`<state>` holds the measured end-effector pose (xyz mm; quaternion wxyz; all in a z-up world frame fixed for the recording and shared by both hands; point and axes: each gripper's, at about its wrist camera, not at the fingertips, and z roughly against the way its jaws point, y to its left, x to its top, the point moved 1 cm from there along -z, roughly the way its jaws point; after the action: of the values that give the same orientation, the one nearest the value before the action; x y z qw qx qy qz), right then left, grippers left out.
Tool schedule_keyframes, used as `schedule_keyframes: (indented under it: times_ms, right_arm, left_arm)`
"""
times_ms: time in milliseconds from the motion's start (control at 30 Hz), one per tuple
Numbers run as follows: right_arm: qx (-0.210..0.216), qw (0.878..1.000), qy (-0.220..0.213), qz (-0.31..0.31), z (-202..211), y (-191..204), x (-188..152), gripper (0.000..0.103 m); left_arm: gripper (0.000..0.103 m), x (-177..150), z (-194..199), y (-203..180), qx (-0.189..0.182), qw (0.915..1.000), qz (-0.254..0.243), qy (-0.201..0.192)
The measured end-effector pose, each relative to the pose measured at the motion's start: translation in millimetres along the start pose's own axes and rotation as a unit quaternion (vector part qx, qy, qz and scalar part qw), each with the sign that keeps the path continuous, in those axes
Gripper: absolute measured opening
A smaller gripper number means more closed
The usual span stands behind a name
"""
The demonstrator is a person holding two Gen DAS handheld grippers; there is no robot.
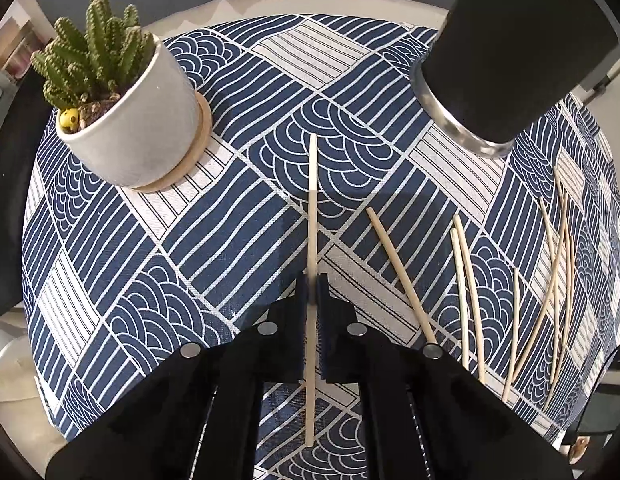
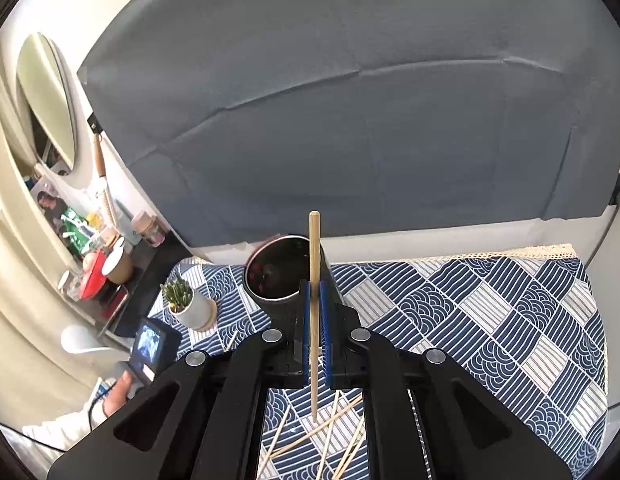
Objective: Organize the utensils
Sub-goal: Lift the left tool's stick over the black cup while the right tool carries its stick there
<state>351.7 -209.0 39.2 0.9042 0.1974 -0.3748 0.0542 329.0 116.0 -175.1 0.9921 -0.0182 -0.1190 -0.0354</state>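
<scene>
My left gripper (image 1: 313, 280) is shut on a pale wooden chopstick (image 1: 312, 200) that points away over the blue patterned tablecloth (image 1: 158, 264). Several more chopsticks (image 1: 469, 292) lie loose on the cloth to its right. The black cylindrical holder (image 1: 505, 52) with a metal rim stands at the upper right. My right gripper (image 2: 314, 288) is shut on another chopstick (image 2: 314, 252), held raised in front of the holder's open mouth (image 2: 276, 276). Loose chopsticks (image 2: 329, 436) lie below it.
A potted cactus (image 1: 122, 100) in a white pot on a wooden saucer stands at the table's far left, also in the right wrist view (image 2: 190, 304). A grey backdrop (image 2: 349, 120) hangs behind the table. A cluttered shelf (image 2: 98, 256) stands to the left.
</scene>
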Motion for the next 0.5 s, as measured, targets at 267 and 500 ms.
schedule_keyframes:
  times_ms: [267,500]
  right_arm:
    - [0.006,1.000,-0.013,0.003,7,8,6,0.005]
    - [0.012,0.999,-0.024,0.019,7,15,20,0.005]
  left_arm:
    - [0.004,-1,13,-2,0.011,0.9998,-0.009,-0.015]
    - [0.005,18,74,-6,-0.001,0.9961,-0.011,-0.087]
